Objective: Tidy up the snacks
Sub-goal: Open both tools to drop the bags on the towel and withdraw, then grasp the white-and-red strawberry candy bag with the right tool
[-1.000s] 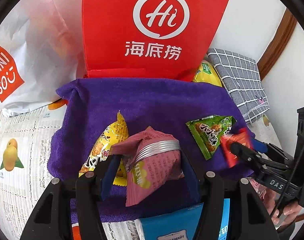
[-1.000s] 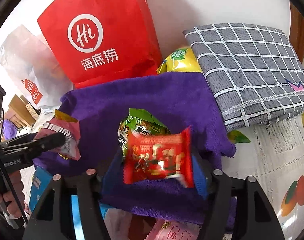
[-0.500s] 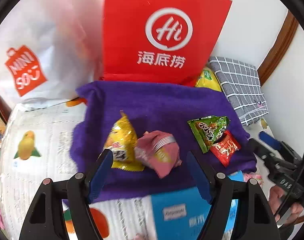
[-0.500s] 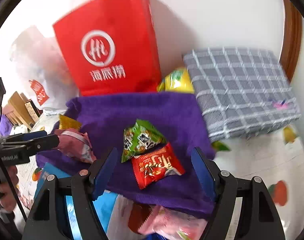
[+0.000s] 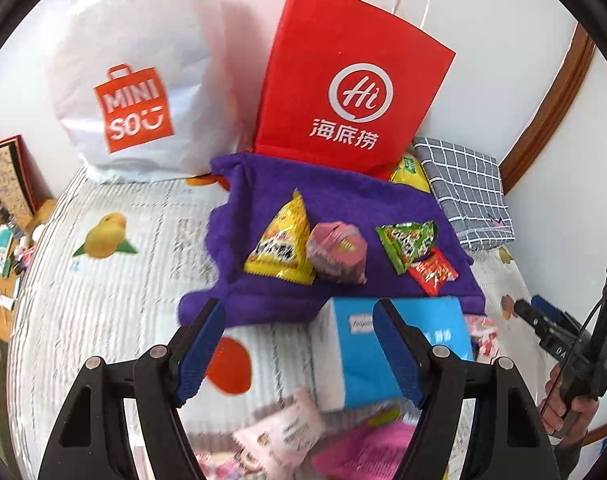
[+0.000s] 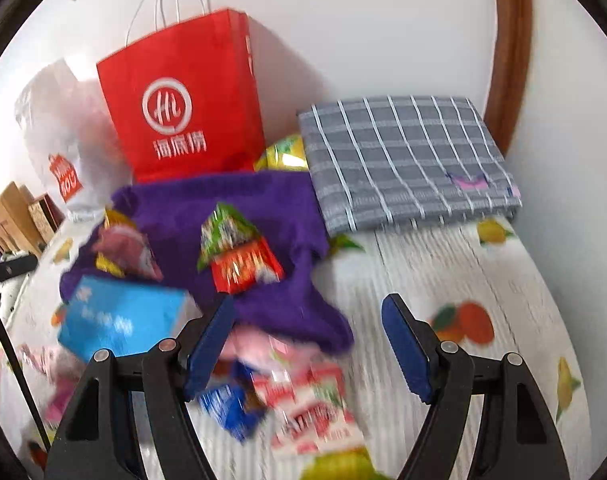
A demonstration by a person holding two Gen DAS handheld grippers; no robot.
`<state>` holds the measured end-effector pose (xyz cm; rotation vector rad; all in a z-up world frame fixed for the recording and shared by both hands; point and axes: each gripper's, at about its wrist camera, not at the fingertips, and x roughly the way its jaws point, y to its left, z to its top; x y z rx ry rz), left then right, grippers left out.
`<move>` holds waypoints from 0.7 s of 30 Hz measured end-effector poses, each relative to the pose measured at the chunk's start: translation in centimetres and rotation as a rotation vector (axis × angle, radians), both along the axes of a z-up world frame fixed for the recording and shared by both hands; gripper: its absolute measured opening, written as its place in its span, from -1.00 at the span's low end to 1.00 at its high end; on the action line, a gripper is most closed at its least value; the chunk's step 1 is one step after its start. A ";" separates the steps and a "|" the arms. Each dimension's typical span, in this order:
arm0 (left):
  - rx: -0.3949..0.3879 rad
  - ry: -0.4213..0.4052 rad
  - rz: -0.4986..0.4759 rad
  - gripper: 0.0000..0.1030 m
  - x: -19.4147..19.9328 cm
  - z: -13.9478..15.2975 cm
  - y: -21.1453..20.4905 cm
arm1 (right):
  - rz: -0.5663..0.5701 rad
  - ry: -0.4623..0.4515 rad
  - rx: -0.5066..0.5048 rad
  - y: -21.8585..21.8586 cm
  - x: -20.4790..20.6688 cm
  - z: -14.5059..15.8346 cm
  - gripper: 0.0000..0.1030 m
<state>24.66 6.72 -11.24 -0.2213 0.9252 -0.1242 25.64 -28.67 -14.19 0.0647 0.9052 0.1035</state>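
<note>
Packets: we counted four on the purple fleece cloth point(image 5: 343, 204): yellow foil packet point(image 5: 282, 246), pink point(image 5: 336, 254), green point(image 5: 409, 242), red point(image 5: 433, 271).
Axis: yellow tip pointed away from us.
Left gripper point(image 5: 299, 346): released, empty.
Right gripper point(image 6: 308, 346): released, empty.

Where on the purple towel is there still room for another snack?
The purple towel is bare along its back strip, between the red bag and the snack row. The middle is crowded: yellow packet, pink packet, green packet, red packet.

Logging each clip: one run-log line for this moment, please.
left gripper open, empty | right gripper open, empty | four snack packets on purple towel | loose snacks near blue box
</note>
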 end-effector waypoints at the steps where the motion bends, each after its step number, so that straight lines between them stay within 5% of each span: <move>1: 0.000 0.002 0.003 0.45 -0.3 -0.1 0.1 | -0.002 0.008 0.002 -0.2 -0.5 -0.5 0.46; 10: -0.004 0.013 0.022 0.45 -3.7 -1.3 1.0 | 0.052 0.074 0.024 -0.8 -3.5 -5.1 0.46; 21: 0.016 0.031 0.087 0.44 -6.6 -1.8 3.1 | 0.078 0.122 0.038 -0.6 -1.9 -7.8 0.46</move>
